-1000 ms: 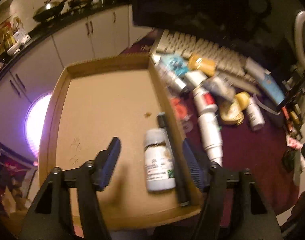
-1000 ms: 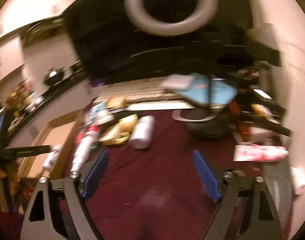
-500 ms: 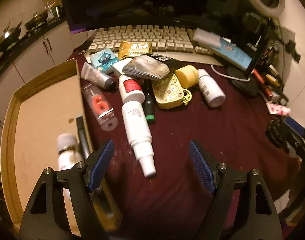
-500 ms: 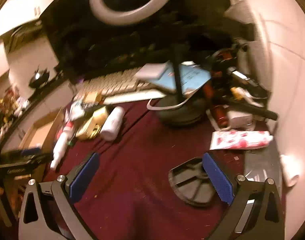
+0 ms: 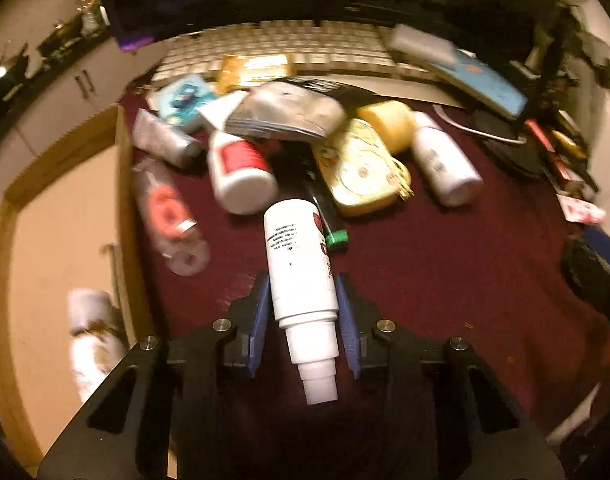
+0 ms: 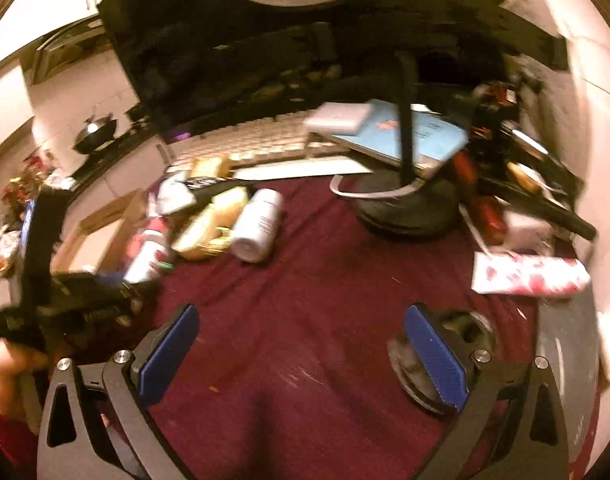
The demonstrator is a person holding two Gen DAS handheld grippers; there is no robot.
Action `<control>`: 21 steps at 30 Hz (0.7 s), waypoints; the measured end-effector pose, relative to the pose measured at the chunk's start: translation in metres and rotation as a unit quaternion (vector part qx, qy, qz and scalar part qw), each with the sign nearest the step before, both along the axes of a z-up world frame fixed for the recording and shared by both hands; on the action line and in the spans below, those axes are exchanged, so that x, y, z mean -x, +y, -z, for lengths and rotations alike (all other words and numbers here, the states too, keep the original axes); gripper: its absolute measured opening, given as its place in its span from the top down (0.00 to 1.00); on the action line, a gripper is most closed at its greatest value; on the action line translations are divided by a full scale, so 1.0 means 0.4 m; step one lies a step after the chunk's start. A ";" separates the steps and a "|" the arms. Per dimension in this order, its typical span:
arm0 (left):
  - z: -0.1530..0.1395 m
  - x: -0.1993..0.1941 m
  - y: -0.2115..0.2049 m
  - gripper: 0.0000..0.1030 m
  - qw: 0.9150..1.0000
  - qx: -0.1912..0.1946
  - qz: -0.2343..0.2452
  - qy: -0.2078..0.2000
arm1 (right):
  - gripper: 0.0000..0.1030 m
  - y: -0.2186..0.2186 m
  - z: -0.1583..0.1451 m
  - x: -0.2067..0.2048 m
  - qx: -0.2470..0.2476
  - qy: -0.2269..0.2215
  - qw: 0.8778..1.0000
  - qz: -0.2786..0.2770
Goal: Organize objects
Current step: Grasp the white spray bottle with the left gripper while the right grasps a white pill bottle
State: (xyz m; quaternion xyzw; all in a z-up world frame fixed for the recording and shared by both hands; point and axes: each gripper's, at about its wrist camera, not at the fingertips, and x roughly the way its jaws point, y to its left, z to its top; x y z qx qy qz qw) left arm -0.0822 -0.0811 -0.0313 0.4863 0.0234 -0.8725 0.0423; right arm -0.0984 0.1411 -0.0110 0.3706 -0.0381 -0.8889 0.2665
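My left gripper [image 5: 303,300] is shut on a white spray bottle [image 5: 299,264] that lies on the maroon cloth, its nozzle end pointing back at the camera. The bottle also shows in the right wrist view [image 6: 145,258], with the left gripper [image 6: 85,304] around it. A pile of items lies beyond: a white bottle with a red label [image 5: 241,172], a yellow case [image 5: 359,172], a white jar [image 5: 445,164], a silver pouch [image 5: 285,114]. The cardboard tray [image 5: 65,208] at the left holds a small white bottle [image 5: 91,340]. My right gripper [image 6: 301,336] is open and empty above the cloth.
A keyboard [image 5: 289,46] and a dark monitor [image 6: 245,40] stand behind the pile. A ring light base [image 6: 405,208] and a blue book [image 6: 405,136] sit at the right. A red patterned packet [image 6: 529,274] and a black round piece [image 6: 437,356] lie near my right gripper.
My left gripper moved forward over the white spray bottle and closed on it. My right gripper stayed open and shifted slightly.
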 end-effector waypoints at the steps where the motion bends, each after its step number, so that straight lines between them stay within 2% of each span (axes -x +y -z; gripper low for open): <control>1: 0.003 -0.013 0.013 0.71 1.000 0.004 0.005 0.004 | 0.09 -0.017 -0.011 0.012 0.001 -0.003 1.000 -0.012; 2: 0.004 -0.027 0.025 0.71 1.000 0.004 0.009 0.009 | 0.18 -0.036 -0.021 0.028 -0.001 -0.002 1.000 -0.023; 5: 0.001 -0.059 0.047 0.72 1.000 -0.011 0.022 0.010 | 0.37 -0.087 -0.026 0.088 -0.025 -0.013 0.999 -0.034; 8: -0.002 -0.086 0.064 0.72 0.999 -0.030 0.038 0.004 | 0.48 -0.133 -0.001 0.155 -0.032 -0.049 0.997 -0.048; 11: -0.003 -0.084 0.058 0.72 0.998 -0.045 0.036 0.008 | 0.55 -0.179 0.024 0.202 -0.052 -0.058 0.996 -0.047; 17: -0.003 -0.078 0.053 0.71 0.998 -0.049 0.040 0.014 | 0.61 -0.240 0.072 0.263 -0.078 -0.071 0.993 -0.049; 19: -0.003 -0.079 0.049 0.69 0.998 -0.056 0.039 0.016 | 0.64 -0.237 0.084 0.279 -0.074 -0.072 0.993 -0.050; 21: -0.003 -0.077 0.041 0.61 0.996 -0.075 0.041 0.020 | 0.66 -0.233 0.084 0.281 -0.077 -0.069 0.993 -0.051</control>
